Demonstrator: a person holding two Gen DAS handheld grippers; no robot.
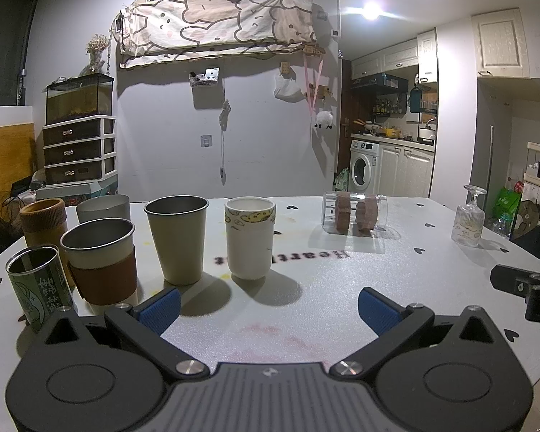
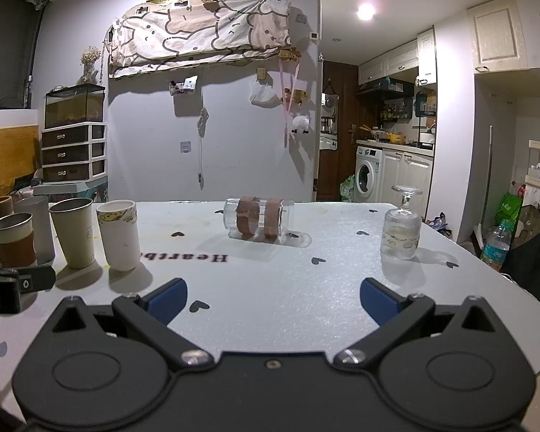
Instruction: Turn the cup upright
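Note:
A clear glass cup with two brown bands (image 2: 257, 220) lies on its side mid-table; it also shows in the left wrist view (image 1: 354, 217). A ribbed stemmed glass (image 2: 401, 228) stands upside down at the right, also in the left wrist view (image 1: 468, 221). My left gripper (image 1: 268, 307) is open and empty, low over the table in front of the upright cups. My right gripper (image 2: 273, 298) is open and empty, short of the lying cup. Each gripper shows at the edge of the other's view.
Several upright cups stand in a group at the left: a white paper cup (image 1: 249, 237), a cream metal cup (image 1: 178, 239), a sleeved steel cup (image 1: 100, 261), a green tin (image 1: 39, 286). The white table (image 2: 306, 288) has printed hearts. The table's right edge (image 2: 486, 266) drops to a bottle on the floor.

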